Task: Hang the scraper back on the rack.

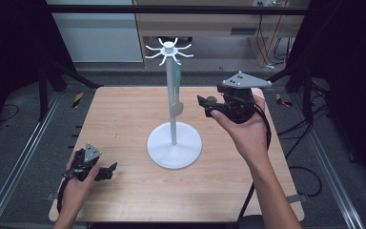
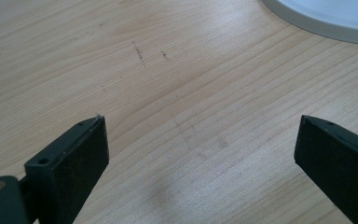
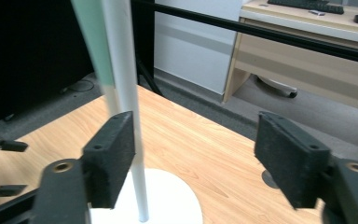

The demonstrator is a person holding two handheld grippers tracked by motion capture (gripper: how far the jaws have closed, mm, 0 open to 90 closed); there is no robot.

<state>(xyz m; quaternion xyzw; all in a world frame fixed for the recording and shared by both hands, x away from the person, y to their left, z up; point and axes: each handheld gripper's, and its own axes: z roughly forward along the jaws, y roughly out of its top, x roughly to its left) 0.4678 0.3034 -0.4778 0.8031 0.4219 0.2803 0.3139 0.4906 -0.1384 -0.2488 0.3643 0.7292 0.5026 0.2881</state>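
Observation:
A white hook stand point(image 1: 173, 119) rises from a round base point(image 1: 174, 145) in the middle of the wooden table point(image 1: 124, 114). A utensil with a pale green handle point(image 1: 177, 78) hangs from one of its top hooks point(image 1: 168, 50), close along the pole. My right gripper point(image 1: 203, 106) is held in the air just right of the pole, pointing at it, open with nothing between its pads. In the right gripper view the pole point(image 3: 127, 93) and green handle point(image 3: 93, 46) stand beyond my right gripper's point(image 3: 196, 154) left jaw. My left gripper point(image 1: 108, 171) rests open near the front left.
In the left gripper view, bare wood lies between the pads of my left gripper point(image 2: 200, 144), and the stand's base point(image 2: 331, 18) sits at the upper right. Black frame bars point(image 1: 171, 9) cross behind the table. A desk point(image 3: 317, 51) stands beyond it.

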